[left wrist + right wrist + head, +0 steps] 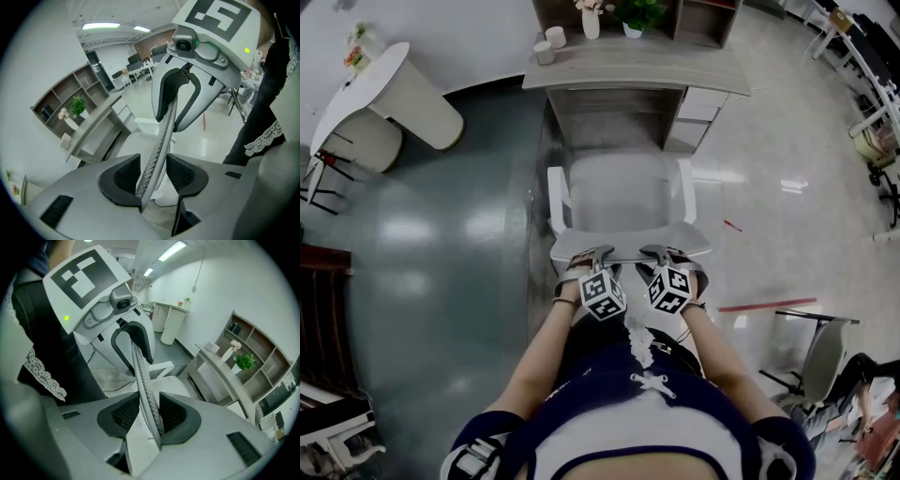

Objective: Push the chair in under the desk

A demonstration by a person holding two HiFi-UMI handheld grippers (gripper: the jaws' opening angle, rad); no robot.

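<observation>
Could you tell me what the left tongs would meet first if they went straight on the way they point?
The backrest, already gripped in the left tongs; past it, likely the seat.

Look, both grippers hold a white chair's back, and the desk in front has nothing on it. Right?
No. The desk is not bare: the head view shows two cups on it, with a vase and potted plant behind. The left gripper and right gripper do hold the white chair's back.
</observation>
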